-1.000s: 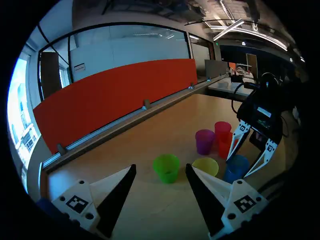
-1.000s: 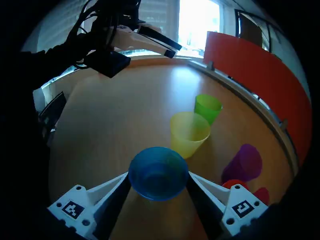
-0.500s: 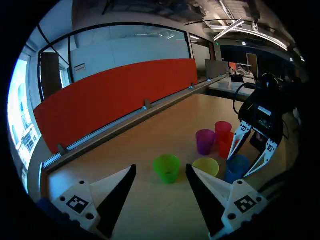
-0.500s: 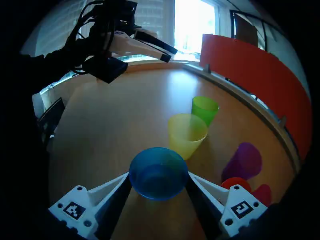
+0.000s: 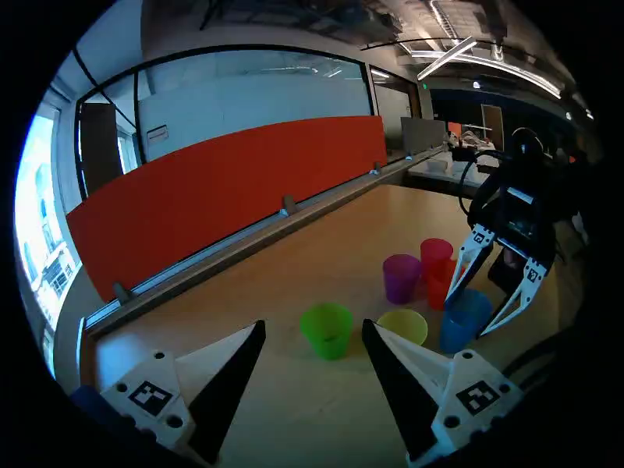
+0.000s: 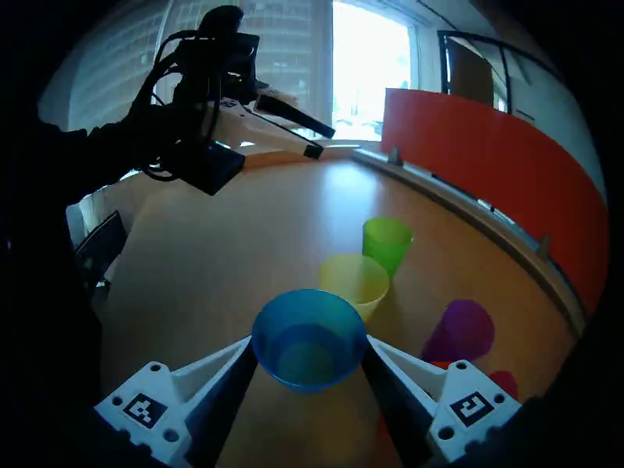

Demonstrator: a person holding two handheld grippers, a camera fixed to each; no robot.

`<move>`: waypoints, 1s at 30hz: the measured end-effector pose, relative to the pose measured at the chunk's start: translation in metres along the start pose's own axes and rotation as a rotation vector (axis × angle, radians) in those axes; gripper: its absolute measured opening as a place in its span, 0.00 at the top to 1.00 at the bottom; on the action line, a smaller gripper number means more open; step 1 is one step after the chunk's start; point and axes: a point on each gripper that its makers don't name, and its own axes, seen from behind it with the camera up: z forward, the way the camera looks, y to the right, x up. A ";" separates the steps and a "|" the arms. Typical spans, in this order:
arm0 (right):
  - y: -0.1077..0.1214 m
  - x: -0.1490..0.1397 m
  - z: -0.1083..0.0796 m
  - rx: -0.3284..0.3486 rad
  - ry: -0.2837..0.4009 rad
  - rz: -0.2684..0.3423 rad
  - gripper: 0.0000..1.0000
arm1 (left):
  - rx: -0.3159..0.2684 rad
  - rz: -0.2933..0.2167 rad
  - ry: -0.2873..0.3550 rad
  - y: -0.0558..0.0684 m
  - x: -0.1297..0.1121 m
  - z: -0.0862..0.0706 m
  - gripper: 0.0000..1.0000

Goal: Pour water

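While the right claw [image 6: 309, 363] is pressing both fingers on the sides of the blue cup [image 6: 309, 331], it is holding the cup upright and low over the bench [image 6: 234, 234]. Whether the cup is touching the wood, one cannot tell. Some water seems to be lying inside, though this is not sure. Just beyond it the yellow cup [image 6: 353, 282] is standing, then the green cup [image 6: 386, 242], with the purple cup [image 6: 460, 331] off to the side. By this, the grasp is done and the pouring is not yet begun; the tilt over a receiving cup is left. The right claw is pointing level and forward. The left claw [image 5: 312, 326], wide open and empty, is hovering higher above the bench, aiming toward the cups.
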 end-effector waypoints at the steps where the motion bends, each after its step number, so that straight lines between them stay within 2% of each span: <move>1: 0.000 0.002 -0.001 -0.002 0.005 0.000 0.10 | 0.000 0.000 0.001 0.000 0.000 0.000 0.08; 17: 0.002 0.043 -0.021 -0.025 0.109 0.022 0.10 | 0.007 -0.002 0.013 0.000 0.005 -0.001 0.08; 30: 0.012 0.079 -0.043 -0.059 0.220 0.032 0.10 | 0.005 -0.007 0.024 0.001 0.009 0.000 0.08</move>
